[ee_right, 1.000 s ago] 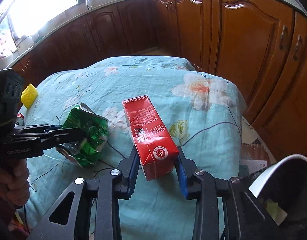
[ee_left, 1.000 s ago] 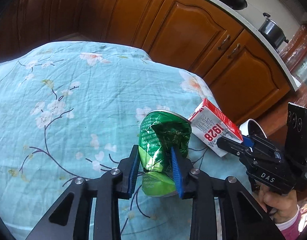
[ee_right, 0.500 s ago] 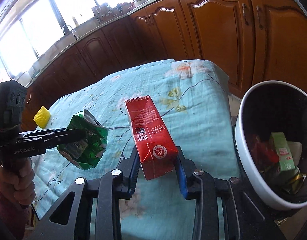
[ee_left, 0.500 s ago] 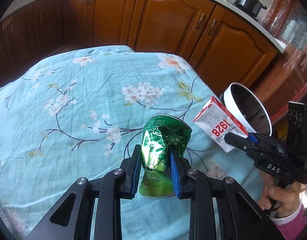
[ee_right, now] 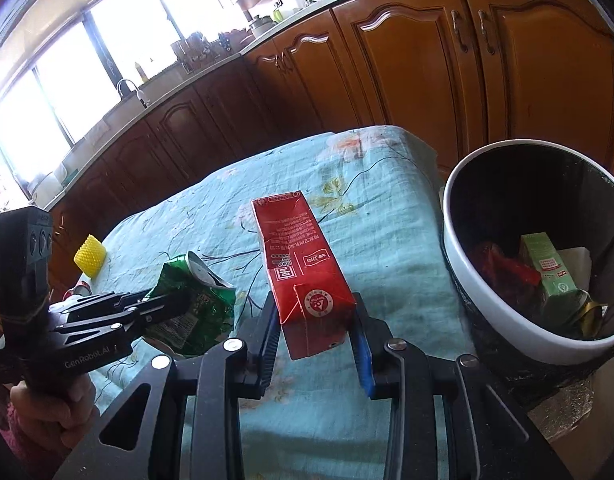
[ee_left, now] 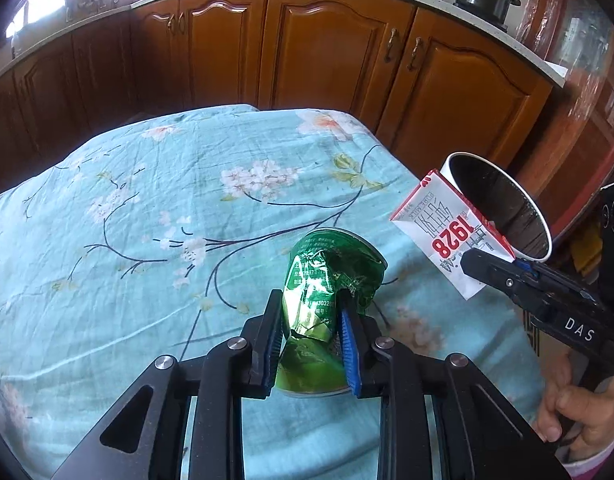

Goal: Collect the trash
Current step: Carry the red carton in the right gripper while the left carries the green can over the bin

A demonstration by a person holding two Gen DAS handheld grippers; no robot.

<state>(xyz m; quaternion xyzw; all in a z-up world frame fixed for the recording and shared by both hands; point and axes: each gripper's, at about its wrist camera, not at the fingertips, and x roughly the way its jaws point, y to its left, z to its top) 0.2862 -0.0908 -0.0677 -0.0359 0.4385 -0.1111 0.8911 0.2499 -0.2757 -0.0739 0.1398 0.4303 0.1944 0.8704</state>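
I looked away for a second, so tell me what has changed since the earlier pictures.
Both grippers have swung toward the trash bin: a second ago only a sliver of its rim showed, and now its open mouth fills the right wrist view. The right gripper still clamps the red carton and the left gripper still clamps the crushed green can. Nothing was let go; the yellow object stays on the cloth.

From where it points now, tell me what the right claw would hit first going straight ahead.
Probably the tablecloth: the right claw, shut on the red carton, points across it, left of the bin. Depth is unclear.
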